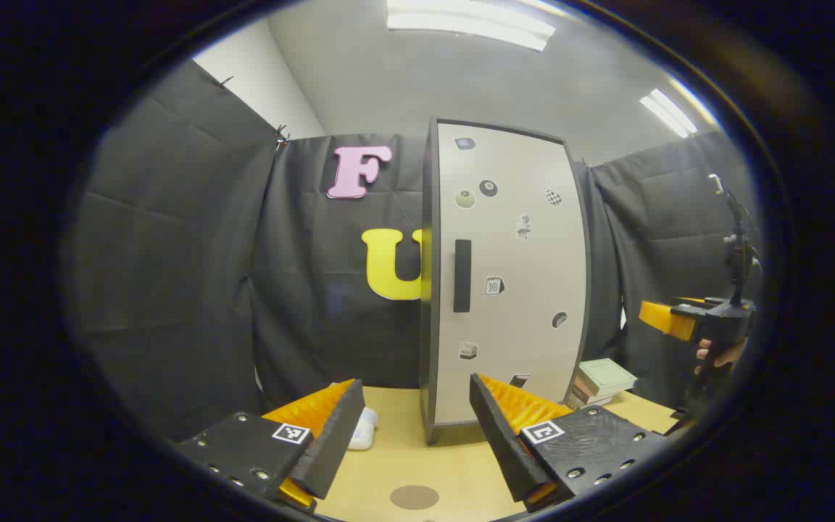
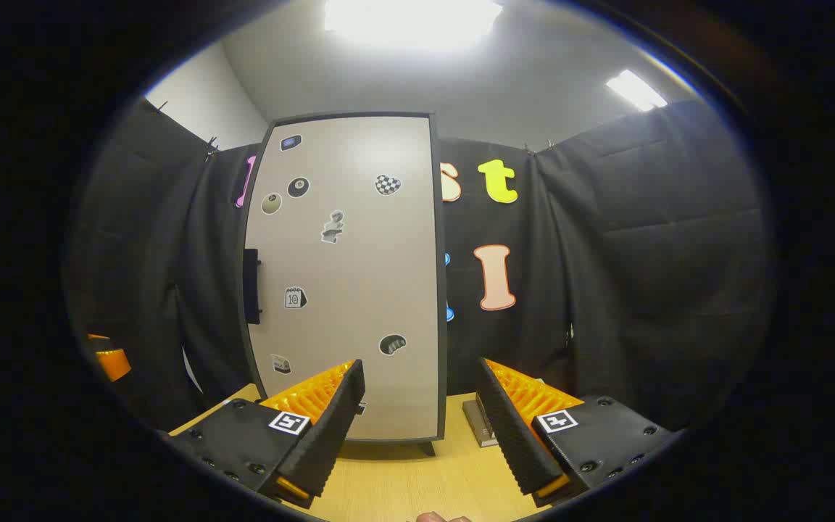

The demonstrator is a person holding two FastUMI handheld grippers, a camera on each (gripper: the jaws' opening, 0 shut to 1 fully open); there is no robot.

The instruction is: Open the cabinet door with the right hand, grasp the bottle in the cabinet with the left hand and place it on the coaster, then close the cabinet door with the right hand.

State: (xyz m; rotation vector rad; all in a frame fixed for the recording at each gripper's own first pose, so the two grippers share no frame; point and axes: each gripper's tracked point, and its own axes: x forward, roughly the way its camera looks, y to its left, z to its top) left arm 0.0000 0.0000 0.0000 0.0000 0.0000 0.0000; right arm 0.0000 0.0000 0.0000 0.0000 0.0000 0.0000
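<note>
A tall cabinet stands on the wooden table, its pale stickered door [image 1: 512,275] shut, with a black handle [image 1: 462,275] near the door's left edge. In the right gripper view the same door [image 2: 349,275] faces me and the handle [image 2: 251,286] sits on its left rim. My left gripper [image 1: 412,428] is open in front of the cabinet with nothing between its fingers. Below it, a round brown coaster [image 1: 414,496] lies on the table. My right gripper [image 2: 421,420] is open and apart from the door; it also appears far right [image 1: 686,319], held by a hand. The bottle is hidden.
A stack of books [image 1: 601,382] lies right of the cabinet, also seen behind the right fingers as books [image 2: 481,424]. A white object [image 1: 362,428] rests on the table behind my left finger. A dark stand [image 1: 738,246] rises at far right. Black cloth walls surround the table [image 1: 454,464].
</note>
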